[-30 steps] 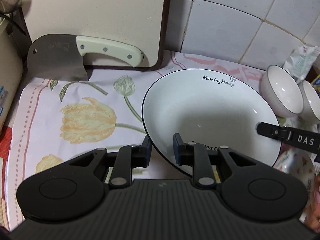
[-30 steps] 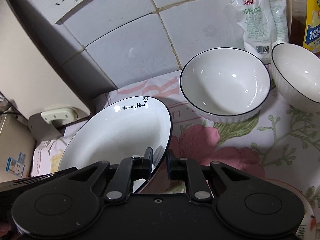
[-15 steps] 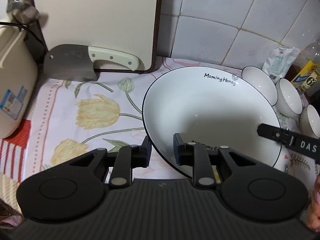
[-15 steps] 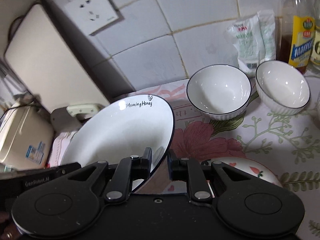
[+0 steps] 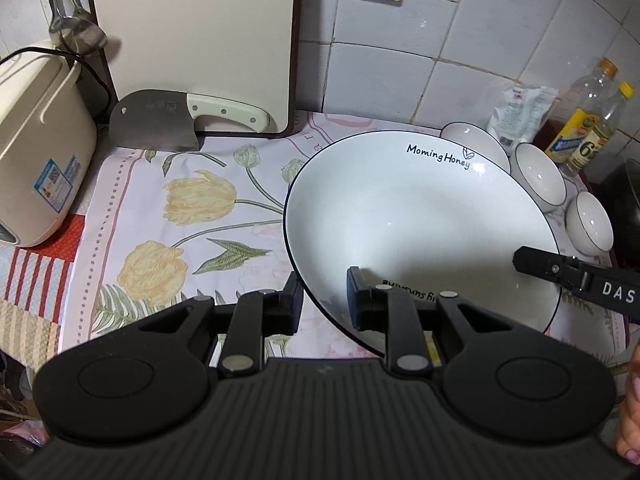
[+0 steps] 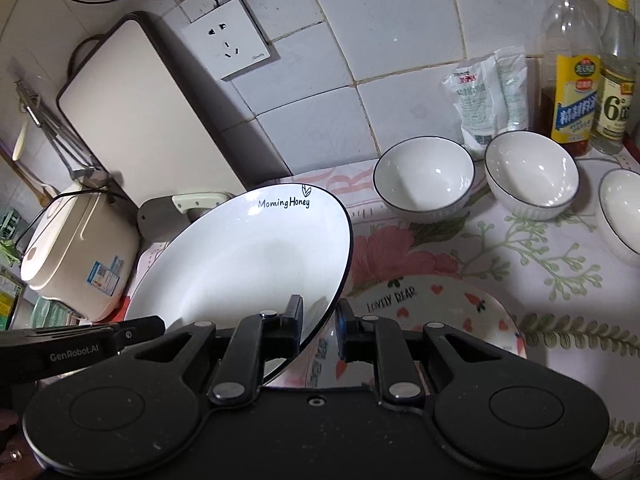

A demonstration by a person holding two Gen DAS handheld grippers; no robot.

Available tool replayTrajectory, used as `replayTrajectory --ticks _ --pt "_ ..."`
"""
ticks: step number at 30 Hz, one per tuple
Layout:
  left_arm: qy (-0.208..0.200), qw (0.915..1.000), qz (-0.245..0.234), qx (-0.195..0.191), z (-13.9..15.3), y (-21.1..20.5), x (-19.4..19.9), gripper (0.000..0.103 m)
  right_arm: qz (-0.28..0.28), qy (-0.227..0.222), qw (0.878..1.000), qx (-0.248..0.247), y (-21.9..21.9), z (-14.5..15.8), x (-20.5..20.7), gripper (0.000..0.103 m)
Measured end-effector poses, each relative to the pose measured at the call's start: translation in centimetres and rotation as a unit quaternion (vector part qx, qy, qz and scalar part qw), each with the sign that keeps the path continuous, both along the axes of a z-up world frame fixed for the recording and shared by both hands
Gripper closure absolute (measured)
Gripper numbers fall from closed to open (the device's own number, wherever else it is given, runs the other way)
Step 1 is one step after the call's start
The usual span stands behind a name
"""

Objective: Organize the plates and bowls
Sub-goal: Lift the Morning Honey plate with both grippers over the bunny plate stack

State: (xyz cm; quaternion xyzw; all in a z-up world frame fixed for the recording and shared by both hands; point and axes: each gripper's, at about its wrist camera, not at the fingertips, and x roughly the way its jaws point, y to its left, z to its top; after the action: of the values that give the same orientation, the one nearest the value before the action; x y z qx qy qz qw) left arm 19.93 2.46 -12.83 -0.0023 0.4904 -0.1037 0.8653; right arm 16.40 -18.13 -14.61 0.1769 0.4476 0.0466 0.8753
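Note:
A large white plate [image 5: 420,220] with a thin dark rim and "Morning Honey" lettering is held in the air above the counter. My left gripper [image 5: 324,300] is shut on its near-left rim. My right gripper [image 6: 319,322] is shut on its right rim; the plate [image 6: 248,264] tilts up to the left there. Three white bowls [image 6: 424,180] [image 6: 532,176] [image 6: 622,208] stand in a row at the back right. A patterned "Lovely Bear" plate [image 6: 432,312] lies on the cloth under my right gripper.
A cutting board [image 5: 192,40] leans on the tiled wall with a cleaver [image 5: 188,120] in front of it. A rice cooker [image 5: 36,144] stands at the left. Bottles [image 6: 572,64] and a packet [image 6: 484,96] stand behind the bowls. A floral cloth [image 5: 180,208] covers the counter.
Both grippers have lifted the large plate higher and back from the wall. More of the counter, the bottles and a third bowl have come into view.

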Motion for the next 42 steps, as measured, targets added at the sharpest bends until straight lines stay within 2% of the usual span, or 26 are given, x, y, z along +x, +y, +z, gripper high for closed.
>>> replayTrajectory --ticks 17,29,37,42 --pt "-0.004 0.9995 -0.03 0.004 1.5 -4.3 -6.2 0.082 -0.017 -0.004 1.0 0.01 -4.5 1.5 -7.0 0.081" --pt "0.02 0.9978 -0.061 0.016 -1.3 -7.8 -7.1 0.082 -0.048 0.019 0.999 0.017 -7.5 -1.1 -9.4 0.081" --pt "0.055 0.9957 -0.075 0.005 -3.7 -9.2 -5.9 0.082 -0.073 0.035 0.996 0.023 -9.2 -3.1 -9.4 0.081" --pt "0.058 0.9949 -0.082 0.01 -5.0 -10.0 -5.5 0.082 -0.067 0.052 0.996 0.014 -9.7 -4.5 -8.5 0.081"
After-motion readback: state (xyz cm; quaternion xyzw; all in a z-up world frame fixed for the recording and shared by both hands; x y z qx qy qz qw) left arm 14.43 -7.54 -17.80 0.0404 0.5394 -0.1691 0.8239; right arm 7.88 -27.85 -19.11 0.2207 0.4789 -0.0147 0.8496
